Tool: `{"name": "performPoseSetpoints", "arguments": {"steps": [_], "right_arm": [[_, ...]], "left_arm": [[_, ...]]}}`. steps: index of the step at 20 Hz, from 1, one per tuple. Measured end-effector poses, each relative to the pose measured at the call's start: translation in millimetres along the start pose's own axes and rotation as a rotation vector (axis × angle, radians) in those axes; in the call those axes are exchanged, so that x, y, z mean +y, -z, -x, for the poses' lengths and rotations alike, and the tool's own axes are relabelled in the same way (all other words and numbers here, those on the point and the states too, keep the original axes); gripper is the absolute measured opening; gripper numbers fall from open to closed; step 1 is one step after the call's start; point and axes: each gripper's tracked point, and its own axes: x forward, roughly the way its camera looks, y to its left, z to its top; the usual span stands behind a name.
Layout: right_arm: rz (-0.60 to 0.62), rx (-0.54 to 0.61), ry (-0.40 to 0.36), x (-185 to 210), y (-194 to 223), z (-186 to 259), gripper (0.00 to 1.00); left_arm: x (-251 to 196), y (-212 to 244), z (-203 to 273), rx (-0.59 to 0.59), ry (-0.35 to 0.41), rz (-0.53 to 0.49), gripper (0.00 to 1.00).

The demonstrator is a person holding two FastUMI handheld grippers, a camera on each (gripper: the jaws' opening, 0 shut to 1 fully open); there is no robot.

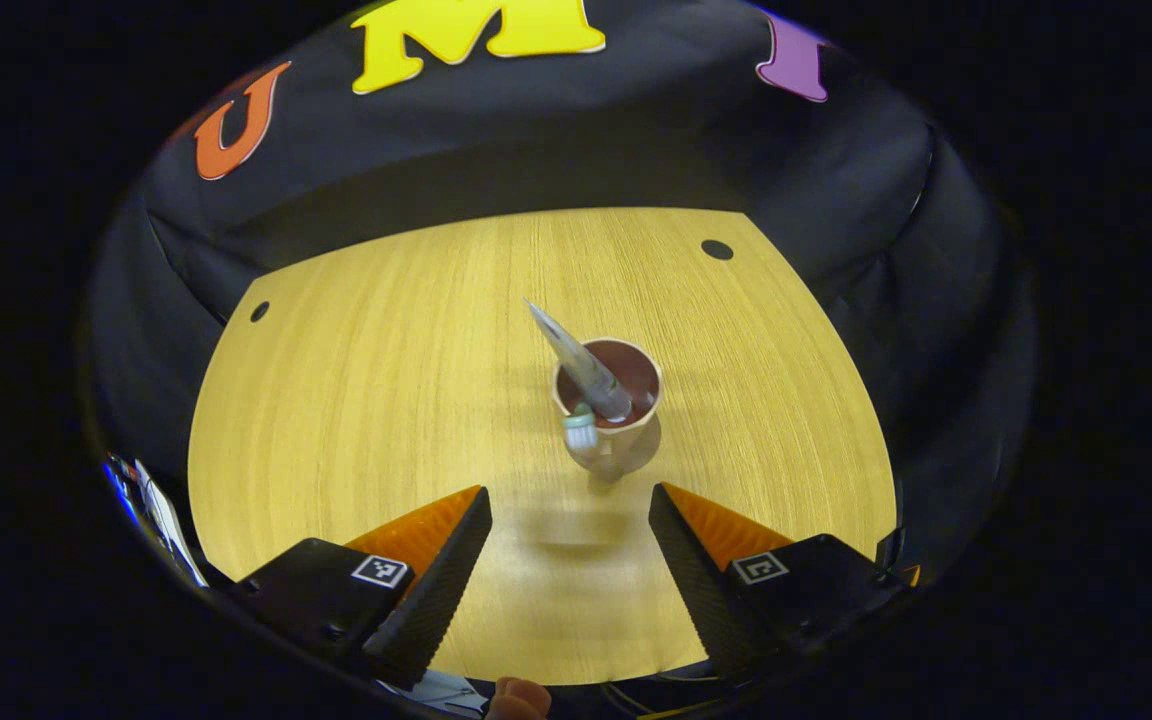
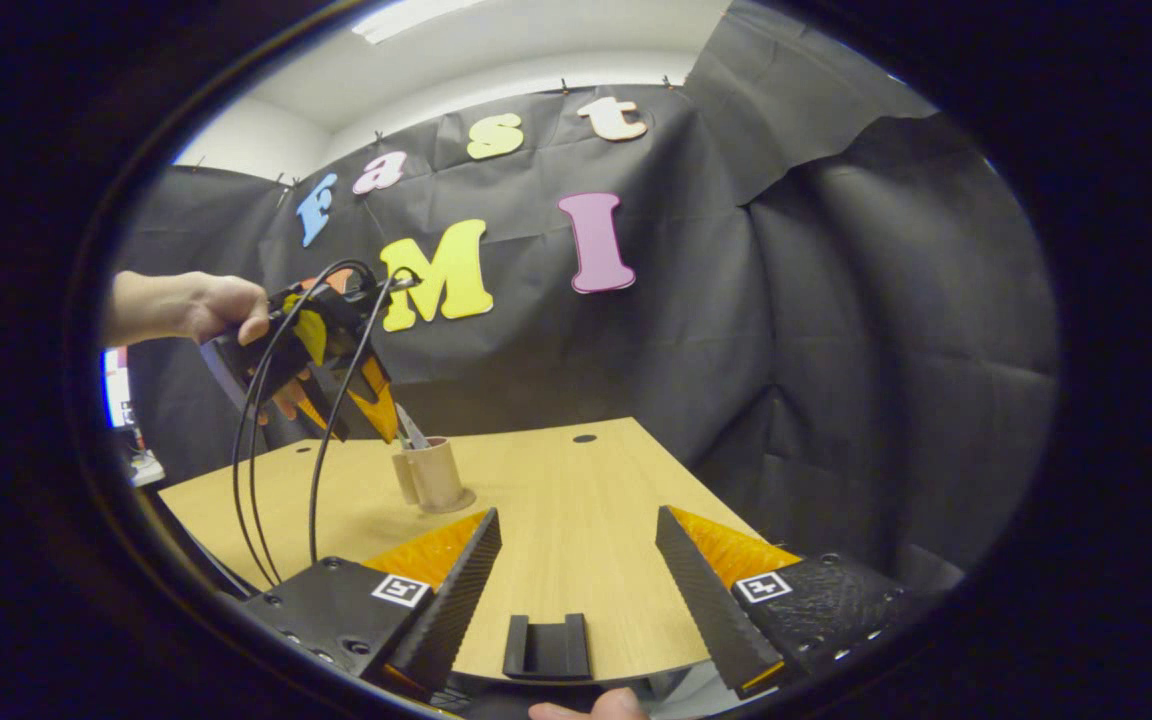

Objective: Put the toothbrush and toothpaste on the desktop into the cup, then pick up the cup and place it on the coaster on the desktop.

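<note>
Toothpaste (image 1: 581,362) tilted in cup (image 1: 608,392), flat end up-left.

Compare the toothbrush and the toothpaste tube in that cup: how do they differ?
The grey toothpaste tube leans far over the brown-lined cup, its flat end pointing away; the toothbrush shows a pale green bristled head at the near rim. The tube sticks out longer. Both rest in the cup, under the open left tongs.

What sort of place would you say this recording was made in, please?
Likely a recording booth, not a home: black cloth wall draped behind a bare wooden desktop, and a cup holding a toothbrush and toothpaste.
</note>
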Motion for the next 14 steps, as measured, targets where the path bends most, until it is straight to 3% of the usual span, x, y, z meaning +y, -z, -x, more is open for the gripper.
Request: {"name": "performPoseSetpoints", "arguments": {"steps": [4, 8, 11, 14], "right_arm": [[0.024, -0.067, -0.011, 34, -43, -15, 0.95], [0.090, -0.144, -0.009, 75, -82, -31, 0.91], [0.097, -0.180, -0.011, 101, -93, -34, 0.91], [0.112, -0.171, -0.007, 115, -80, -38, 0.95]], "left_arm": [[49, -32, 57, -0.322, -0.001, -0.032, 1.00], [54, -46, 86, -0.608, 0.103, 0.092, 1.00], [80, -44, 94, -0.784, 0.023, 0.111, 1.00], [88, -40, 102, -0.906, -0.024, 0.055, 0.98]]}}
